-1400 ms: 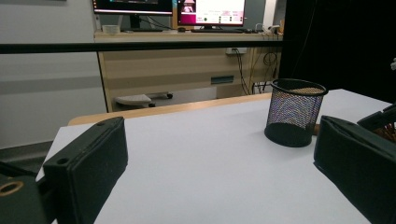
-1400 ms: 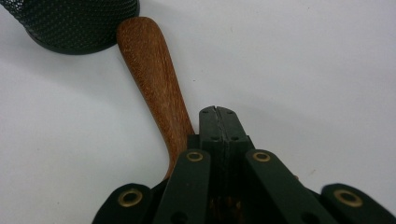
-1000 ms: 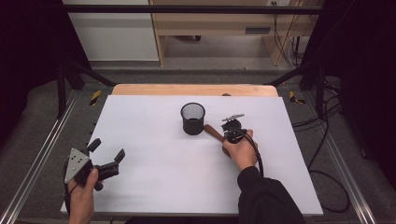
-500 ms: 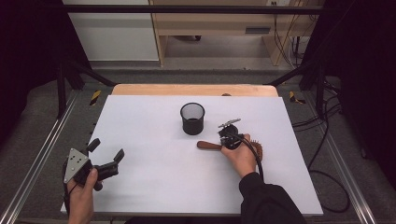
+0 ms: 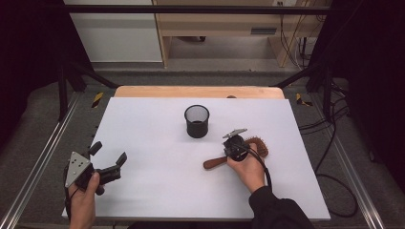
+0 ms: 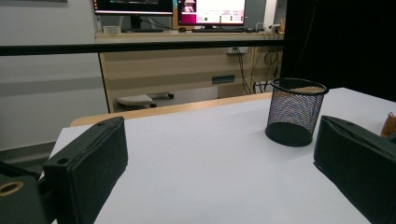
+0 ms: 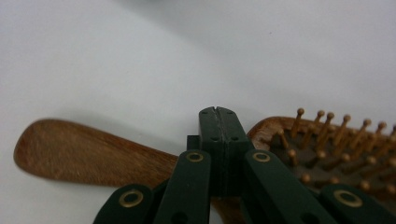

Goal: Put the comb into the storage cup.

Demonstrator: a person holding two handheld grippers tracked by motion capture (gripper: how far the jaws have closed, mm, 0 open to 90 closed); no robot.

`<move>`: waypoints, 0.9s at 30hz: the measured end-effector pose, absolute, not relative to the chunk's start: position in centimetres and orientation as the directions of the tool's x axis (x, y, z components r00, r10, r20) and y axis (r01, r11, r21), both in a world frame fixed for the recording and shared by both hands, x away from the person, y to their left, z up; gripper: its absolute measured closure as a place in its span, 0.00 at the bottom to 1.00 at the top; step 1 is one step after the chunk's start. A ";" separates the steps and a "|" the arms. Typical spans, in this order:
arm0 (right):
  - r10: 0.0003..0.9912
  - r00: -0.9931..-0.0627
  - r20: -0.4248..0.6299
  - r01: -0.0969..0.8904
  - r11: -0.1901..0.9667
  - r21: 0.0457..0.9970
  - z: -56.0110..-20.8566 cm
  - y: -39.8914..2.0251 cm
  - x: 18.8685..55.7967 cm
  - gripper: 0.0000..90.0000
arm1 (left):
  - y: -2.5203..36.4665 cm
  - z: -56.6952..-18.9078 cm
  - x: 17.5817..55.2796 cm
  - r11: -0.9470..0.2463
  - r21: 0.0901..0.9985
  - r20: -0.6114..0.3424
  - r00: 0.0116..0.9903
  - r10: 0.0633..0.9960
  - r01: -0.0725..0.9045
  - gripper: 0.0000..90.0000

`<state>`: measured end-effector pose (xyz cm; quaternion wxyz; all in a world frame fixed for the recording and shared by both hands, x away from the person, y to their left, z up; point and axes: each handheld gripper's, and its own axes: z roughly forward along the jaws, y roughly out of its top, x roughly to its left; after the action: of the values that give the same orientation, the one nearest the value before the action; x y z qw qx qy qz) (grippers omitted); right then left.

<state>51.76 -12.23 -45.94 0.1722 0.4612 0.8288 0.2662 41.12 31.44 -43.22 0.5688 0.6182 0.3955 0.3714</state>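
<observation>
High view: the right hand-held gripper has moved away from the black mesh cup and down toward the person. A second ago it was right beside the cup with the wooden hairbrush tilted up next to it. Now the hairbrush lies low and flat on the white surface, a little apart from the cup, with its handle pointing left and its bristle head to the right. So the brush is not in the cup, and it looks like it is being set down or dragged off to the side instead.

In the right gripper view, the jaws are squeezed tight together right over the neck of the hairbrush. I think they pinch it, but the view is too close to be sure.

The left hand-held gripper has not moved. It rests near the left front corner with its jaws spread wide and nothing in them.

No writing can be read anywhere; the far screens are too small.
</observation>
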 end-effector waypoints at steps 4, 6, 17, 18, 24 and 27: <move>0.839 -0.542 -0.059 0.655 0.465 0.596 -46.1 -12.3 50.6 1.00 | 31.4 -43.2 41.1 -0.040 0.997 0.009 0.409 0.912 0.067 0.04; 0.832 -0.551 -0.061 0.649 0.473 0.596 -46.2 -12.4 50.1 1.00 | 31.4 -43.2 41.1 -0.041 0.997 0.010 0.408 0.913 0.067 0.03; 0.827 -0.558 -0.070 0.635 0.480 0.605 -46.7 -14.6 47.7 1.00 | 31.6 -43.3 41.0 -0.037 0.997 0.006 0.401 0.916 0.070 0.04; 0.826 -0.558 -0.076 0.630 0.482 0.609 -46.8 -14.9 47.5 1.00 | 31.6 -43.3 41.0 -0.037 0.997 0.006 0.401 0.916 0.070 0.04; 0.824 -0.562 -0.072 0.625 0.481 0.615 -46.8 -16.3 46.6 1.00 | 31.6 -43.4 41.1 -0.042 0.996 0.009 0.393 0.920 0.076 0.03; 0.825 -0.562 -0.061 0.623 0.470 0.625 -46.8 -17.0 46.4 1.00 | 31.8 -43.4 41.0 -0.036 0.996 0.004 0.385 0.923 0.078 0.04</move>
<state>46.42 -17.00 -46.80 0.1804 0.4318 0.8381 0.2801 40.95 31.78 -43.43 0.5620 0.6139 0.4074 0.3760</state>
